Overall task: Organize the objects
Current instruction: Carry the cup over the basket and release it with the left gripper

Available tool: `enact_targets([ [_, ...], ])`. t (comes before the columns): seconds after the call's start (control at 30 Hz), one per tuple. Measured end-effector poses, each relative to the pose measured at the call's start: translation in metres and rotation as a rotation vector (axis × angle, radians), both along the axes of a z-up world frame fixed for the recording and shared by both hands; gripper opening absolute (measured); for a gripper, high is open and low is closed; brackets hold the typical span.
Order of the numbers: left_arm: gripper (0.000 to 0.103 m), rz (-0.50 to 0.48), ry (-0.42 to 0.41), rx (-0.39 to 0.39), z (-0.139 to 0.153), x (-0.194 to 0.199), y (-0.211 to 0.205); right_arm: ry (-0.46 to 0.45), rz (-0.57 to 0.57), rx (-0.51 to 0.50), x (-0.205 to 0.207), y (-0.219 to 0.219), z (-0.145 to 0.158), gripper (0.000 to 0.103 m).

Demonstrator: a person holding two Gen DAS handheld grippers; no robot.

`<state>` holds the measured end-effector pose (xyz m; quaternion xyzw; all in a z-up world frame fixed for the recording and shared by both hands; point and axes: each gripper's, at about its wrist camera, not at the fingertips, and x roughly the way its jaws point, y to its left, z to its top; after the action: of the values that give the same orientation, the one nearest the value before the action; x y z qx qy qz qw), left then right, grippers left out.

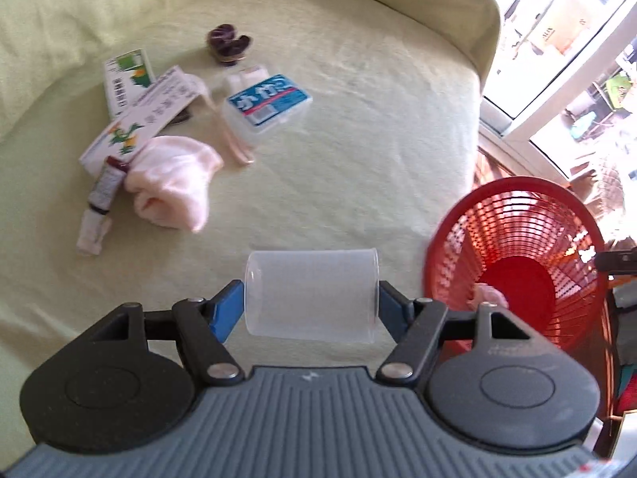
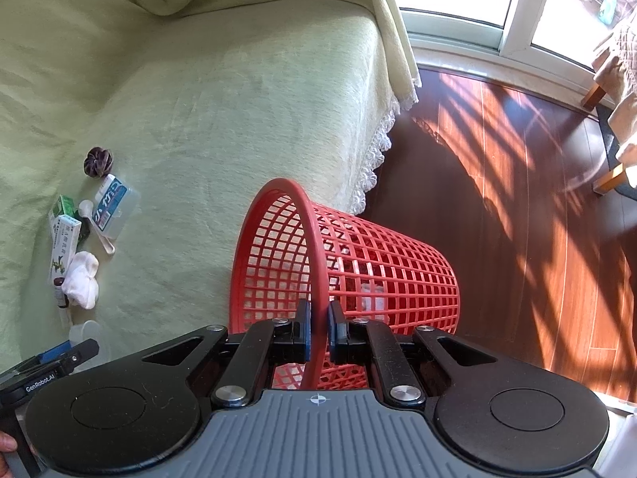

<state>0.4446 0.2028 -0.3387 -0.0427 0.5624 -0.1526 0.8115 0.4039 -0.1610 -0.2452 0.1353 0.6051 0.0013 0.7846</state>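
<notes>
Clear plastic cup [image 1: 312, 294] lies sideways, clamped in the left gripper [image 1: 310, 308] above the green bedspread [image 1: 358, 139]. Beside it, the right gripper [image 2: 317, 330] pinches the tilted red basket [image 2: 358, 263] by its rim. Farther off lie boxes [image 1: 135, 107] and a sock [image 1: 175, 183].

Bright window glare, fisheye edges — slight blur

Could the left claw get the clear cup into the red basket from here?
Probably yes. The left claw is shut on the clear cup, and the red basket, held tilted at its rim by the right claw, opens toward it with nothing visible between them.
</notes>
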Motion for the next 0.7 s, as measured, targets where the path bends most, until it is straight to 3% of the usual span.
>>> enact_targets([
  [0.37,0.067,-0.187,0.046,-0.133,-0.003,0.009,-0.105,-0.014,0.005,0.019,0.001,-0.004,0.0,0.005],
  [0.47,0.073,-0.217,0.062,-0.158,-0.001,0.013,-0.122,-0.02,0.004,0.022,0.002,-0.004,0.001,0.005],
  [0.5,0.078,-0.223,0.052,-0.155,0.001,0.013,-0.126,-0.021,0.003,0.023,0.002,-0.004,0.001,0.005],
  [0.7,0.079,-0.198,0.025,-0.136,0.007,0.016,-0.114,-0.025,0.005,0.027,0.002,-0.002,0.003,0.005],
])
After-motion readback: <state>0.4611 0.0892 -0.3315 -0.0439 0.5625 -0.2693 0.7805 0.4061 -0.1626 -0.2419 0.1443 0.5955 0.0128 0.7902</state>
